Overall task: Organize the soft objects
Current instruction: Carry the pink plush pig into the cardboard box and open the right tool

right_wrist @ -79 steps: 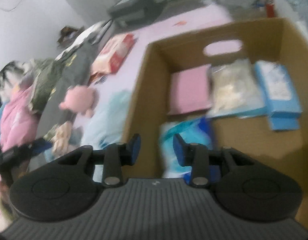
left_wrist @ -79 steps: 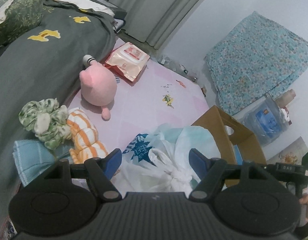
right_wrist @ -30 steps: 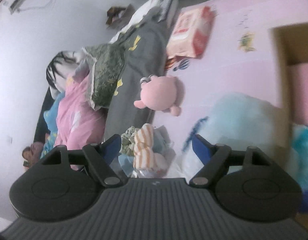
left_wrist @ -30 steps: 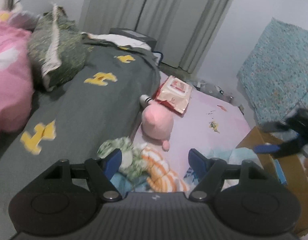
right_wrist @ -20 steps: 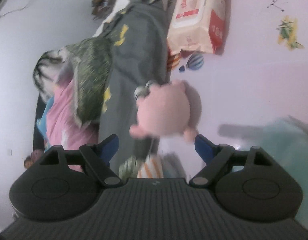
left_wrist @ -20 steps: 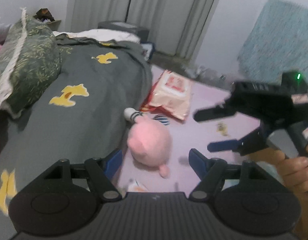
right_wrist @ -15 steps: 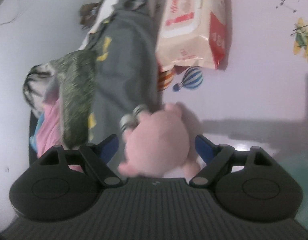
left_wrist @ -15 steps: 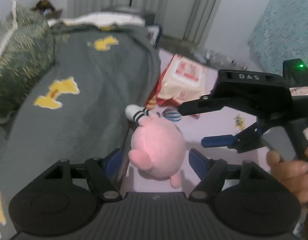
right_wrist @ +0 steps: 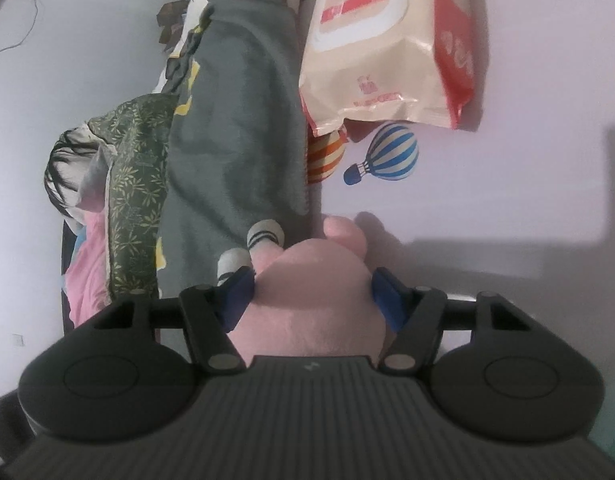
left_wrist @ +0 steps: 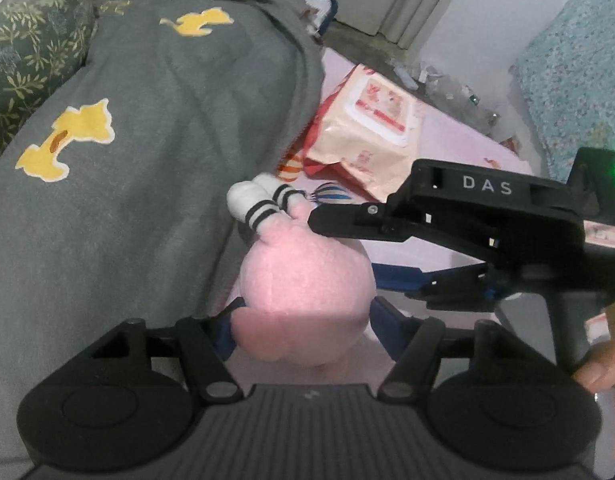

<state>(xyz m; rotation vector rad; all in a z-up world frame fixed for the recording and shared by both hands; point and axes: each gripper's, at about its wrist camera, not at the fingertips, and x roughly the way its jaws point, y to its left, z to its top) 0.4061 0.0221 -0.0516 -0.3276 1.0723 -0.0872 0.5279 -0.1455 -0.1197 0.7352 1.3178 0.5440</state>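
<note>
Pink plush toy (left_wrist: 303,280) lies on the pale pink floor mat (left_wrist: 447,148), pressed up against the hanging edge of the grey blanket (left_wrist: 147,160) with its yellow patches. Its two white, black-banded tips (left_wrist: 263,204) point away from you toward the blanket.

Your left tool (left_wrist: 301,330) has the toy's near end between its blue fingers (left_wrist: 381,322), and its jaws are closing; the toy's bulk hides the pads, so you cannot tell whether they press on it.

Your right tool (right_wrist: 313,298) straddles the toy's body (right_wrist: 315,296) from the other side. Its jaws are closing too, and both blue pads (right_wrist: 235,296) sit against the plush flanks. In the left wrist view that right tool (left_wrist: 347,248) reaches in from the right, its upper finger lying over the top of the toy and its lower blue finger beside the toy's flank, with your hand (left_wrist: 605,372) on its grip at the frame edge.

Beyond the toy, a cream and red wipes packet (right_wrist: 387,48) lies on the mat, just beside the blanket's edge. Printed balloon pictures (right_wrist: 387,152) show on the mat between the packet and the toy. A green leaf-patterned pillow (left_wrist: 31,52) rests on the bed.
</note>
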